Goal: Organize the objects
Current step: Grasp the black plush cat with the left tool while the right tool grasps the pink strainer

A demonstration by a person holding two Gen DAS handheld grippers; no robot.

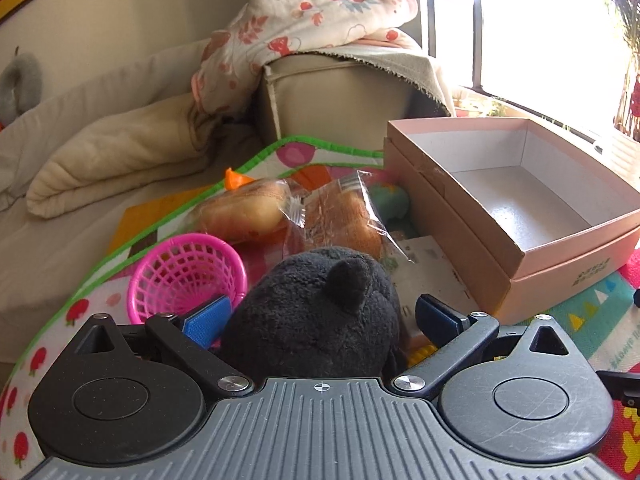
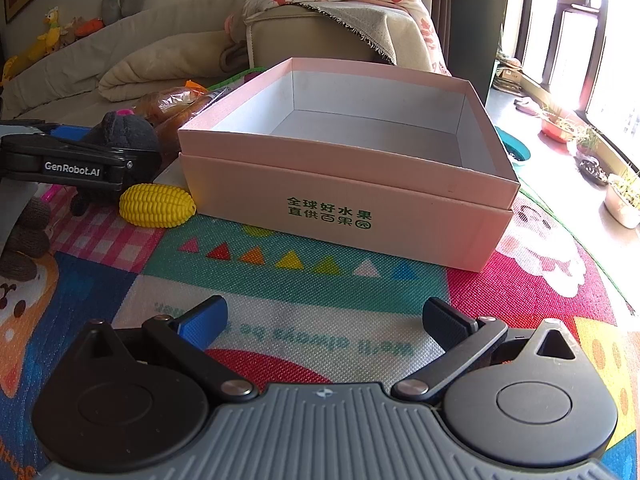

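A black plush toy (image 1: 316,312) sits between the wide-open jaws of my left gripper (image 1: 322,316); the blue pads stand beside it and do not press it. It also shows in the right wrist view (image 2: 120,132), with the left gripper around it. An open, empty pink box (image 1: 516,200) stands to the right on the play mat; in the right wrist view the box (image 2: 344,184) is straight ahead. My right gripper (image 2: 324,320) is open and empty, low over the mat in front of the box.
Two wrapped bread rolls (image 1: 288,212), a pink basket (image 1: 188,276) and a green toy (image 1: 390,200) lie beyond the plush. A yellow toy corn (image 2: 156,205) lies left of the box. A brown knitted toy (image 2: 24,236) is at far left. A sofa (image 1: 120,152) with blankets stands behind.
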